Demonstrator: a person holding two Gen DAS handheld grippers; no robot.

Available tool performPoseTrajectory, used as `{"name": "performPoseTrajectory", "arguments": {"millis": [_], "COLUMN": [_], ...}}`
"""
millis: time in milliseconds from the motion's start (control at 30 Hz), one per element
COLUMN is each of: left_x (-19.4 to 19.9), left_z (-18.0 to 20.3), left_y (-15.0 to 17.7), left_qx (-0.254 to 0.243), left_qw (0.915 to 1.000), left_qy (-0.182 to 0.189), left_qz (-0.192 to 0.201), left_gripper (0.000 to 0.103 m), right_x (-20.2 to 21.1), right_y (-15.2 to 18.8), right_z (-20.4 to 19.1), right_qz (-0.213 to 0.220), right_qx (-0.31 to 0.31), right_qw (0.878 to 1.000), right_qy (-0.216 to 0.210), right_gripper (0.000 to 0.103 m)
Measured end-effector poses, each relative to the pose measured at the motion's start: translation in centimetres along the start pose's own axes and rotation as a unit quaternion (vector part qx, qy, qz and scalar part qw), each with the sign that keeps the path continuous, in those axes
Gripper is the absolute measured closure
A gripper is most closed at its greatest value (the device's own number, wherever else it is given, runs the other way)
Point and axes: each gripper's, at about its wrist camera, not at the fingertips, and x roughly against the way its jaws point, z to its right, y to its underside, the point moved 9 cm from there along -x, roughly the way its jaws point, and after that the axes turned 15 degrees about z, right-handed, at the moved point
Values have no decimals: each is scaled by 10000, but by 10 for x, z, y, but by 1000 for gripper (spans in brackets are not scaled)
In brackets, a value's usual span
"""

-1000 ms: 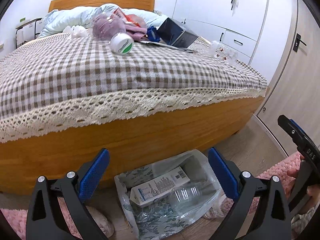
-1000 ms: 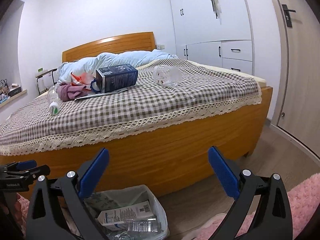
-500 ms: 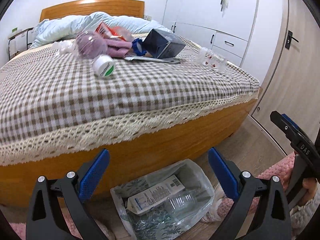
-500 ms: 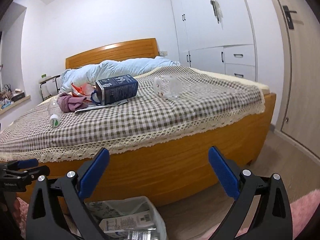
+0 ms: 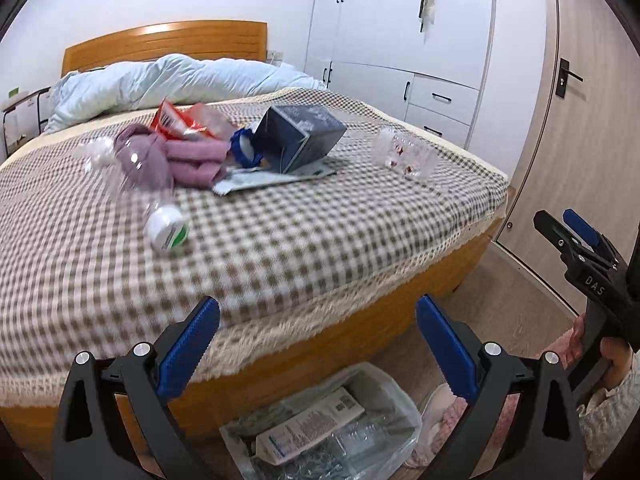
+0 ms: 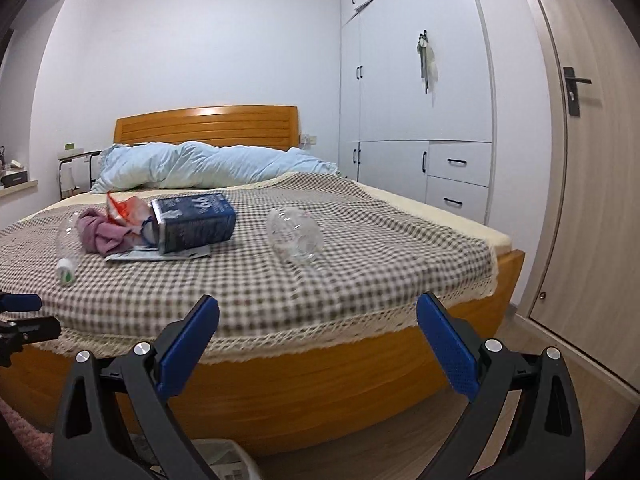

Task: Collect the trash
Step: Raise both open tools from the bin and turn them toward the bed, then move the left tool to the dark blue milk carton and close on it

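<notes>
Hovering with jaws spread and empty, both the left gripper (image 5: pixel 318 344) and right gripper (image 6: pixel 318 342) risk squeezing the clear bottle (image 6: pixel 295 239) until it rolls off the bed (image 6: pixel 360 280).

Straight ahead, a wooden bed (image 6: pixel 280 364) under a brown-and-white checked bedspread (image 6: pixel 360 264) with a lace hem. At its far end, a wooden headboard (image 6: pixel 208 124) behind a rumpled pale blue duvet (image 6: pixel 208 166). On the spread, ahead and left, a crumpled pink cloth (image 5: pixel 192 156). Right of the bed, white wardrobes (image 6: pixel 416 80) with drawers; further right, a pale door (image 6: pixel 592 200) bearing a dark handle (image 6: pixel 574 90). Low to the right, a pink rug (image 5: pixel 560 350) on wood flooring.
</notes>
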Motion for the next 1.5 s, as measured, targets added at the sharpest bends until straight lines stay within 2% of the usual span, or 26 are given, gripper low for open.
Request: {"name": "performPoseTrajectory", "arguments": {"millis": [467,667,800,900,967,1167,1267,1400,1500], "left_x": [-30,-46,-59,-70,-83,-121,-143,-165,-175], "left_z": [7,3,1,1,-1,1,0,-15,-23], "left_y": [-37,-47,-56,-61,-60,-60,-63,-67,-73], "left_qx": [-245,-185,-358,-561,-673,-816,-1042,-1042,-1366], "left_qw": [9997,9998,9992,9980,9966,9940,9907,9885,9834], "left_qy": [-46,-109,-179,-209,-208,-140,-303,-446,-562], "left_qz": [86,-8,-70,-197,-421,-710,-824,-1000,-1056], "left_gripper": [7,7,7,7,7,8,8,8,8], "right_x": [-36,-61,-75,-87,-91,-99,-106,-108,-110], "right_y": [-33,-53,-61,-65,-66,-61,-52,-45,-40], "right_z": [21,22,20,21,25,44,52,56,55], "right_qz": [191,365,413,430,425,258,56,-82,-164], "right_qx": [34,181,177,198,191,-152,-202,-132,-95], "right_qw": [9998,9991,9990,9989,9989,9993,9992,9992,9991], "right_qy": [95,79,36,38,78,239,338,371,366], "right_gripper": [8,8,8,8,8,8,8,8,8]}}
